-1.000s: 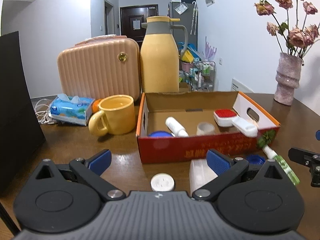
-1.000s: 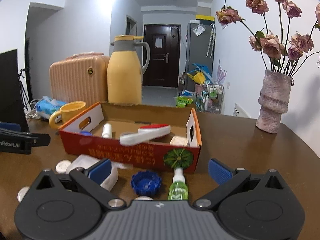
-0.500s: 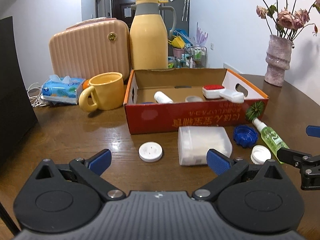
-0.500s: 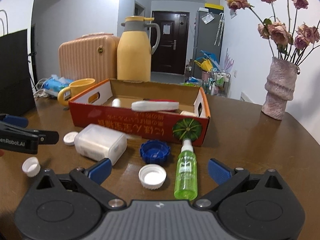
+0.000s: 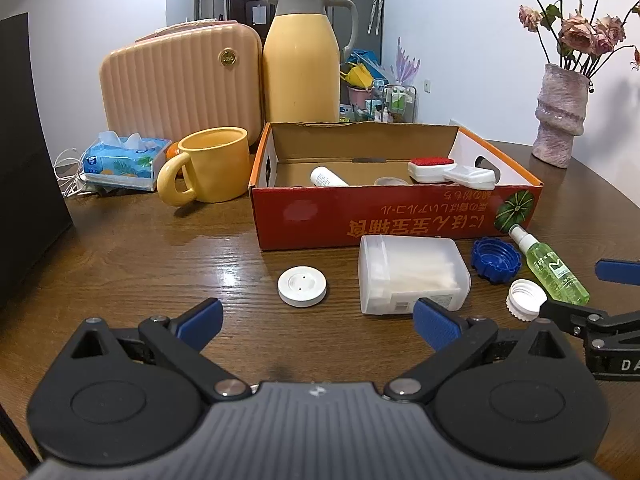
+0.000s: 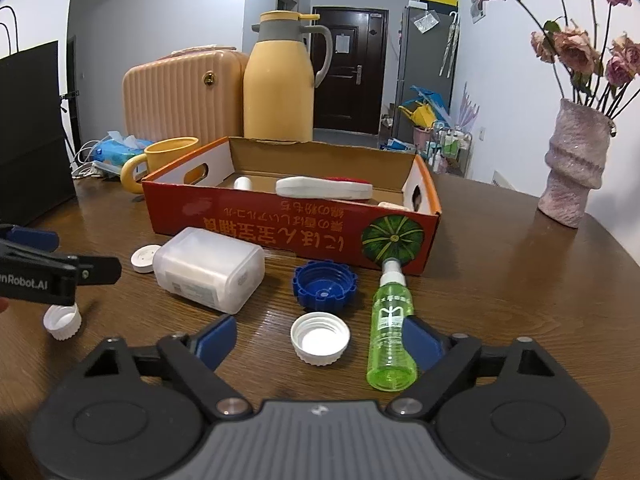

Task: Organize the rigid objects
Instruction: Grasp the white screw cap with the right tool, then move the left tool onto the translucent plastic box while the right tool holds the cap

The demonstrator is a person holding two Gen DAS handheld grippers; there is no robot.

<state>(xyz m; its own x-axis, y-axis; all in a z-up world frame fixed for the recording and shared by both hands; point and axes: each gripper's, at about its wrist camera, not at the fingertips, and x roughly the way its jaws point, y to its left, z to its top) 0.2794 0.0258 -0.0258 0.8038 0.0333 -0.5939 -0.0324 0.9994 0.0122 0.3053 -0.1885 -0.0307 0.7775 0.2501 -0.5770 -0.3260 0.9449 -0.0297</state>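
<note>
The right claw (image 6: 316, 340) is closing, with nothing yet pressed between its blue pads; a white screw cap (image 6: 320, 338) lies in the gap, and the green spray bottle (image 6: 390, 332) lies just inside the right pad. A mixed catch could result: if the pads come together as placed, the bottle may be nudged into the cap, so that one is squeezed askew or pushed out along the surface (image 6: 500, 280); the bottle, being round and lying on its side, would probably roll. The blue ridged lid (image 6: 324, 286) sits just beyond and could be bumped if the claw is driven forward.

The left claw (image 5: 318, 322) is held wide open and empty above the surface; its right pad stands just in front of the translucent plastic case (image 5: 412, 274), and a white disc (image 5: 302, 285) lies ahead of the gap; a sideways drift could knock the case. The two claws are near each other, so a clash is possible.

The task's things are small and hard; the bottle is clear green with a white nozzle that lies against the red cardboard box (image 6: 292, 232), and it appears light. A second white cap (image 6: 62, 322) lies at the left under the other claw. In the box a white tube (image 5: 328, 178), a red-and-white brush (image 5: 448, 172) and a small pale round piece already lie; the loose pieces are all in front of it.
</note>
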